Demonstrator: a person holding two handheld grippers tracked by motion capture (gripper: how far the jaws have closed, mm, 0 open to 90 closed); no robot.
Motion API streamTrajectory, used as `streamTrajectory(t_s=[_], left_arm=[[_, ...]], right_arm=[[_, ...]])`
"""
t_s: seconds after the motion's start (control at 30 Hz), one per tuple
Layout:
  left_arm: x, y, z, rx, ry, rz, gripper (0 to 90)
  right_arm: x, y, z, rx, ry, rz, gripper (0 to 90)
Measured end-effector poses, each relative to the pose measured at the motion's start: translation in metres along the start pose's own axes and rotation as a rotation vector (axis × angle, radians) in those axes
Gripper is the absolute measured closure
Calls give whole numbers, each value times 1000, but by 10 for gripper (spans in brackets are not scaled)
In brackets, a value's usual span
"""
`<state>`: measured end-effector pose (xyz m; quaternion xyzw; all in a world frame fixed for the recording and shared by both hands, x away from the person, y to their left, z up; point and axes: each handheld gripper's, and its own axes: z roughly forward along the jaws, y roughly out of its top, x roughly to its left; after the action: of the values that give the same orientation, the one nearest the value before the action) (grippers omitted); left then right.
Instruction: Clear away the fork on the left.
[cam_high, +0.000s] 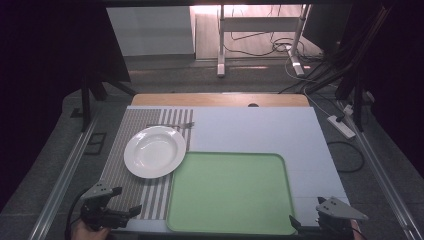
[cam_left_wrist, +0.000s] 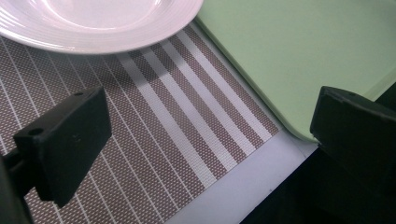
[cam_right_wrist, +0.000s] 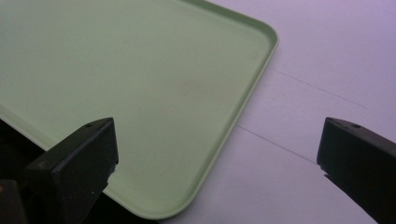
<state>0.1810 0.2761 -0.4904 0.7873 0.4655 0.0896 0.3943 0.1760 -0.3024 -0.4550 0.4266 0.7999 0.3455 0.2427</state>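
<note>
Two grippers hover at the worktop's near edge, jaws spread and empty: the left gripper (cam_high: 121, 200) over the striped woven placemat (cam_high: 150, 197), the right gripper (cam_high: 306, 212) beside the pale green plastic tray (cam_high: 230, 192). The round white plate (cam_high: 155, 151) half hides a fork (cam_high: 172, 124), hard to make out.

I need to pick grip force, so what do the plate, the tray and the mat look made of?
Plate: likely glazed ceramic, white and glossy with ringed rim, though it could be melamine.
Tray: probably moulded plastic, pale green, matte, with rounded raised rim.
Mat: looks like woven vinyl or fabric; a fine mesh weave with brown and white stripes shows.
</note>
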Motion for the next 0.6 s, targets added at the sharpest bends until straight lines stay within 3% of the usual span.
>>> streamTrajectory(t_s=[0.6], left_arm=[[2,2,3,30,-21,-6,0]], right_arm=[[1,1,1,14,2,-13,0]])
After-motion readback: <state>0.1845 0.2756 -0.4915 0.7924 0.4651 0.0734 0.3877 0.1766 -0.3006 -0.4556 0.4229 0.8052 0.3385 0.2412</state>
